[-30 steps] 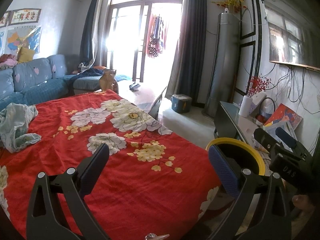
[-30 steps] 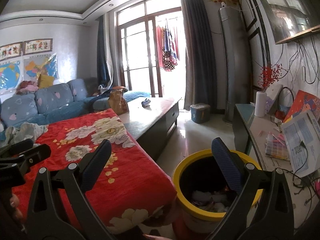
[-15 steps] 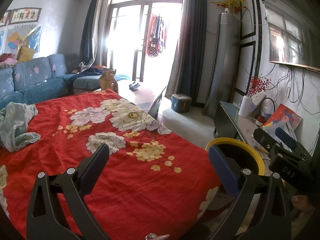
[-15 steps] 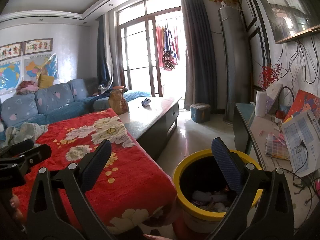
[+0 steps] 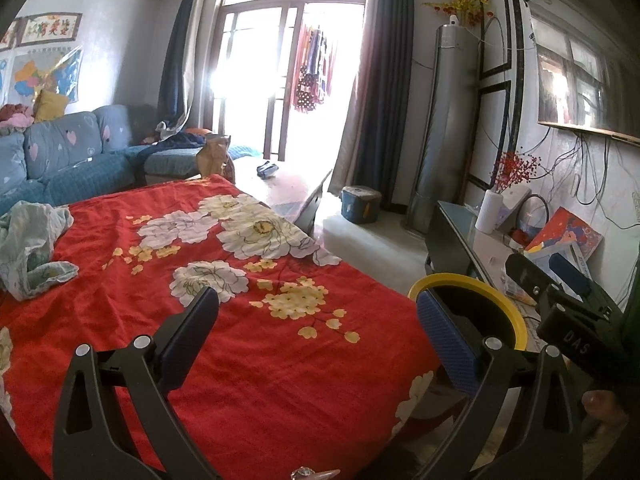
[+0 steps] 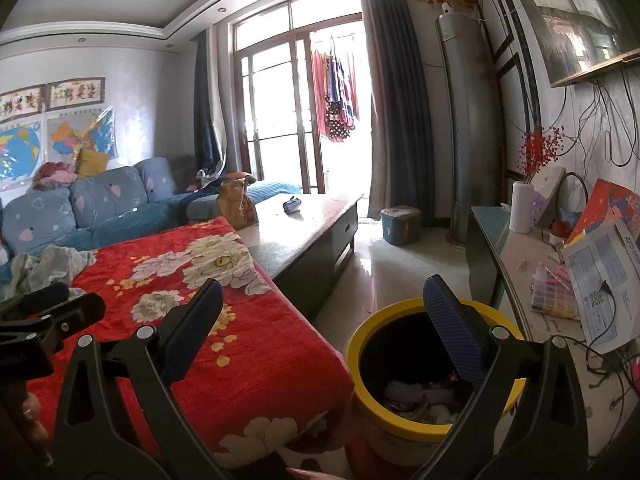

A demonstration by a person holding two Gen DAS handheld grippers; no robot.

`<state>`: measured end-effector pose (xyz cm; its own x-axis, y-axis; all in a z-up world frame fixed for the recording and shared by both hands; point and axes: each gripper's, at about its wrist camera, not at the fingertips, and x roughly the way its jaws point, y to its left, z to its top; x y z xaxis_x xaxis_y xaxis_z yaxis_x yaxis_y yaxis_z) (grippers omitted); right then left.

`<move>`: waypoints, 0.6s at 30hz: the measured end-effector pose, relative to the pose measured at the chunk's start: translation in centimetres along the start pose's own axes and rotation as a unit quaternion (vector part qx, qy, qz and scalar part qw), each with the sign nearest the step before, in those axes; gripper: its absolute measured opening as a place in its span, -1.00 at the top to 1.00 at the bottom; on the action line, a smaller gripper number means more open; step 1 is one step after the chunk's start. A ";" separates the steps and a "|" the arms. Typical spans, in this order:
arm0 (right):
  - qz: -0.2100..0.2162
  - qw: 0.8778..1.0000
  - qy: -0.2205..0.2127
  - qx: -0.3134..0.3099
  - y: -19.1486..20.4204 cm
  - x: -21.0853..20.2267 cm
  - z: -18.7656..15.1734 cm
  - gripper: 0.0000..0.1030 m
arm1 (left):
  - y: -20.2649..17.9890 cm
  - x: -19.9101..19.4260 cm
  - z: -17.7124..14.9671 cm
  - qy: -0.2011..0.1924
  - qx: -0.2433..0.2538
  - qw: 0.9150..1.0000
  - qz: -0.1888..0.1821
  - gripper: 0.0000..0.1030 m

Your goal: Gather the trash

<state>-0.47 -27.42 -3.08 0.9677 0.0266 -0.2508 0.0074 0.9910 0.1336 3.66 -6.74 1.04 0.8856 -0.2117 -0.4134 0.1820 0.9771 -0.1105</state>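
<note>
Here both grippers gape wide and empty — the left gripper (image 5: 316, 334) hangs over the near part of the red cloth (image 5: 248, 344), the right gripper (image 6: 324, 320) over the gap between that cloth and the bin (image 6: 430, 364). The yellow-rimmed bin stands on the floor just right of the cloth's near corner, with crumpled trash (image 6: 416, 398) inside — a pale rag (image 5: 28, 244) lies at the cloth's far left

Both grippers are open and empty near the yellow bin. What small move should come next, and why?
Probably turn the left gripper toward the far end of the low table, where a small dark blue item lies. The red floral blanket shows no trash, only a crumpled cloth, and the yellow-rimmed bin already holds wrappers. The right gripper is empty too.
</note>
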 end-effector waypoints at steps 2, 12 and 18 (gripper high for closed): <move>0.000 1.000 0.000 0.000 0.1 0.0 0.0 -0.79 | 0.0 0.0 -0.1 0.000 0.000 1.000 0.001 -0.87; 0.046 0.998 0.034 0.008 4.0 1.7 1.7 -0.79 | 6.1 -0.8 -1.2 0.052 -0.067 0.996 0.004 -0.88; 0.224 0.961 0.155 -0.047 20.3 7.5 1.9 -0.79 | 22.8 -5.0 -3.1 0.062 -0.150 0.954 0.252 -0.87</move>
<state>7.37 -7.37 -0.45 0.7467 0.4773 -0.4632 -0.4305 0.8777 0.2105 2.08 16.53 -2.25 0.7673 0.2641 -0.5844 -0.4005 0.9090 -0.1150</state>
